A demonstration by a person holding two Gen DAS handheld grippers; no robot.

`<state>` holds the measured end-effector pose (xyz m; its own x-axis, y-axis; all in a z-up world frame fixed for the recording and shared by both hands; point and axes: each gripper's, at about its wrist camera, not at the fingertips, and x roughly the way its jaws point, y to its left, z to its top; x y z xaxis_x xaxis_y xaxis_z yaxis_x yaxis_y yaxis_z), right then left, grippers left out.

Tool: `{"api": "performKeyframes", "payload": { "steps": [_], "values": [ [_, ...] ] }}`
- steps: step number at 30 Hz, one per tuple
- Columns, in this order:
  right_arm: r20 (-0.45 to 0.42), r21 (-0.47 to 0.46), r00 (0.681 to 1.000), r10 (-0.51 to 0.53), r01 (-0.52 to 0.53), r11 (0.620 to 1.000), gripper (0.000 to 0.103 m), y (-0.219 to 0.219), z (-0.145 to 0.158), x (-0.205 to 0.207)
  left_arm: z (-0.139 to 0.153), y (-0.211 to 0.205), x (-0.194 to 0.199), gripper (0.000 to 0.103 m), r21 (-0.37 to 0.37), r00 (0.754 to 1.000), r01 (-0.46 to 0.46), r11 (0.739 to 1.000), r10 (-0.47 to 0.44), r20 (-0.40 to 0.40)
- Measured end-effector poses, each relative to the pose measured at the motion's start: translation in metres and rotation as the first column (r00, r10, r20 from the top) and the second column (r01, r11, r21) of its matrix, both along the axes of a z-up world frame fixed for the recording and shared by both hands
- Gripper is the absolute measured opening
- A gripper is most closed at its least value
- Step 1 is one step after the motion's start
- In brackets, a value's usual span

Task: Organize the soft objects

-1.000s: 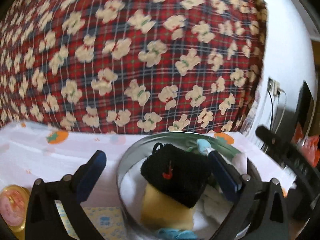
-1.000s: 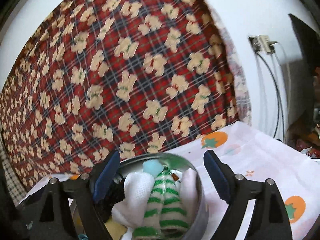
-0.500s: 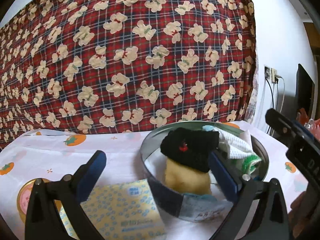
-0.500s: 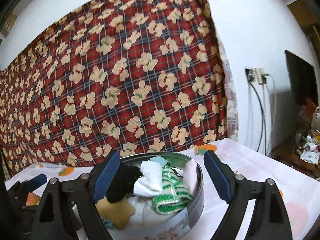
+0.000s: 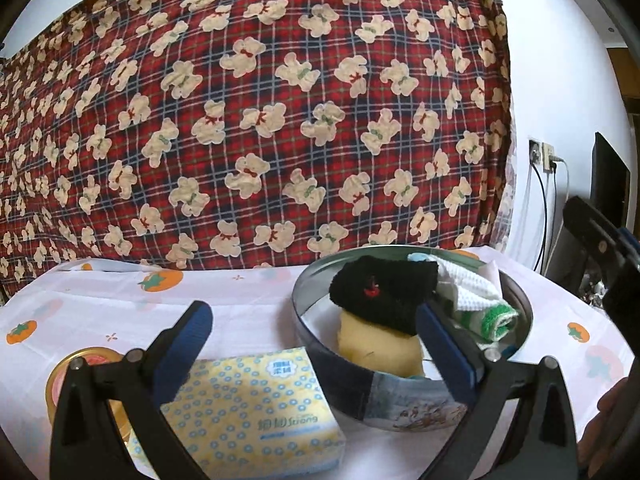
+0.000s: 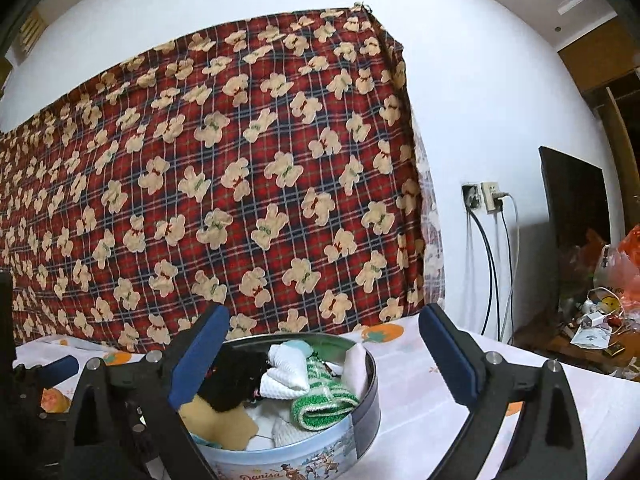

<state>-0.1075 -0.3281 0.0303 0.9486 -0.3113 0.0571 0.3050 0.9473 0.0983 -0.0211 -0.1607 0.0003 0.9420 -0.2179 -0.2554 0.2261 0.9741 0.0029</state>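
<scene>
Only the left tongs' [image 5: 316,344] camera catches the tissue pack [image 5: 252,412] between its spread, empty jaws; the right tongs [image 6: 324,354], just widening, frame the tin [image 6: 304,436] on the tomato-print cloth [image 6: 440,396].

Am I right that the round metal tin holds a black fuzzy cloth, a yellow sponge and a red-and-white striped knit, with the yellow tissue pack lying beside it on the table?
Not quite: the striped knit is green and white, not red and white, as the right wrist view shows. The rest stands: the round metal tin holds the black fuzzy cloth and yellow sponge, and the yellow tissue pack lies beside it.
</scene>
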Motion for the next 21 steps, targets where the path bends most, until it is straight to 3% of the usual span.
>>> {"api": "performKeyframes", "payload": {
  "steps": [21],
  "values": [
    [0.011,-0.014,1.000,-0.002,0.002,1.000,0.099,0.0008,0.0036,-0.0050,0.0005,0.0011,-0.0051,0.103,0.020,1.000,-0.029,0.999,0.028,0.011]
  ]
}}
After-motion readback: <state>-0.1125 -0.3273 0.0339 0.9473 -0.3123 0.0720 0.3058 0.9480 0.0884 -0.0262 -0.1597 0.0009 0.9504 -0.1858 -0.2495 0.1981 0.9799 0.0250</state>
